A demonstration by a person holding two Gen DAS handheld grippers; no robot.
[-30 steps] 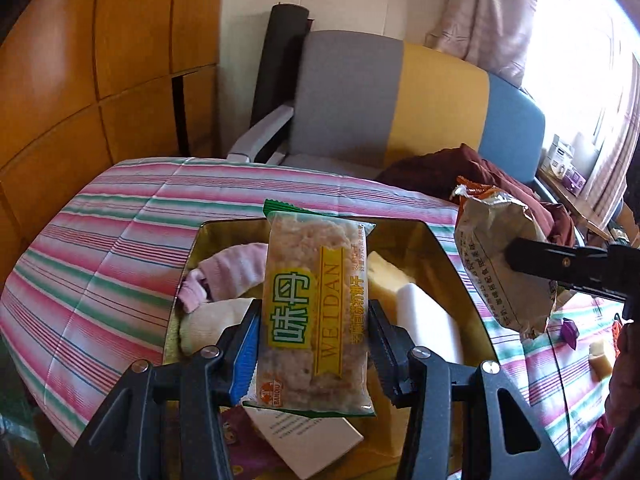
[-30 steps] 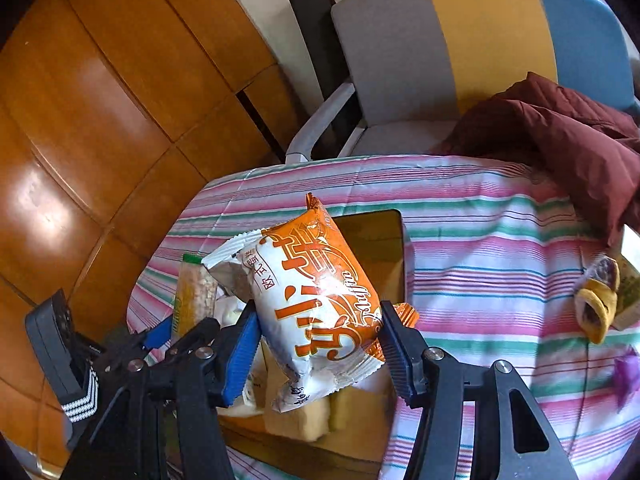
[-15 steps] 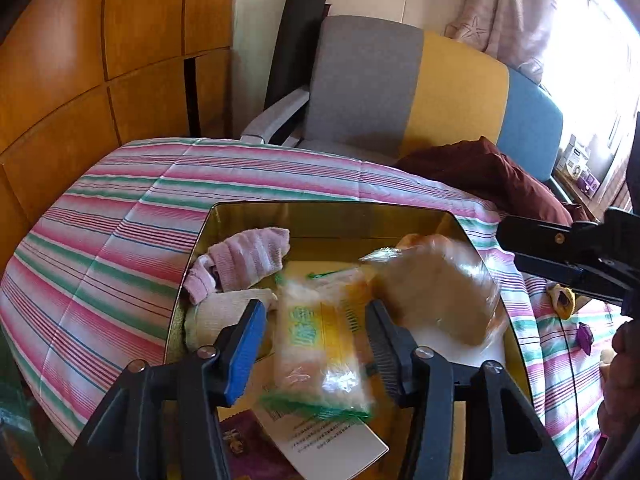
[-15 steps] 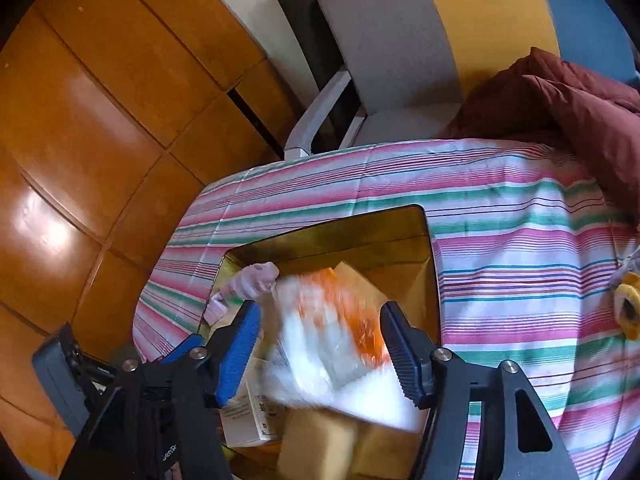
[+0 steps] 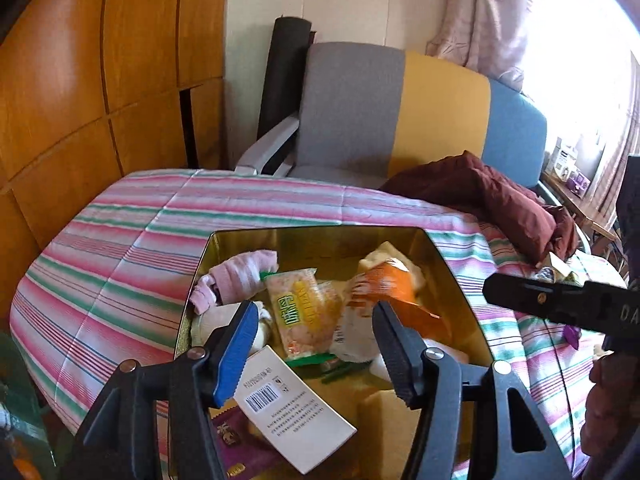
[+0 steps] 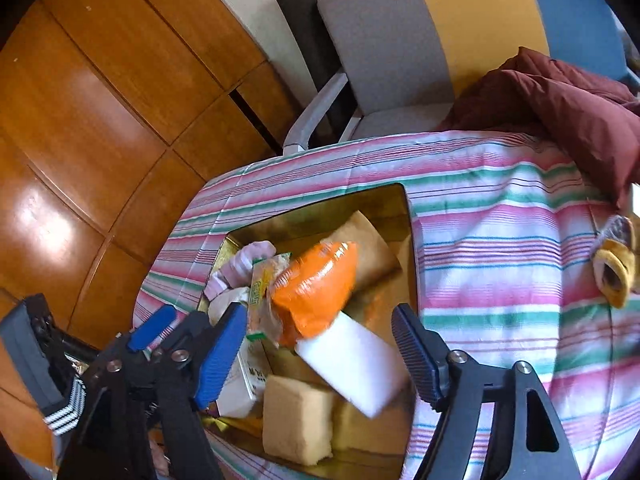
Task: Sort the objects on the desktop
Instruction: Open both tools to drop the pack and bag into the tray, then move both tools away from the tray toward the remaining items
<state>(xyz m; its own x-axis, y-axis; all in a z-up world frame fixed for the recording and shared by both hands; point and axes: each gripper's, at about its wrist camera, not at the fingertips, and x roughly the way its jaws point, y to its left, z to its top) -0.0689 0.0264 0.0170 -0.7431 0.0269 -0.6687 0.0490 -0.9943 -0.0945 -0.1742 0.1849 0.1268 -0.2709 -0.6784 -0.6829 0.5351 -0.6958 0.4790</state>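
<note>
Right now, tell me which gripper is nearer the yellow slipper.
Right. The right gripper is over the gold box, the yellow slipper out to its right; the left gripper sits farther left, beyond it. Both sets of fingers are opening, empty.

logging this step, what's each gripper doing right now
left gripper: opening, holds nothing, rice snack lies in the box.
right gripper: opening, holds nothing, orange bag dropped in.

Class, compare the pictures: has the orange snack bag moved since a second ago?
Yes. The orange snack bag has dropped from between the right gripper's opening jaws into the gold tin.
</note>
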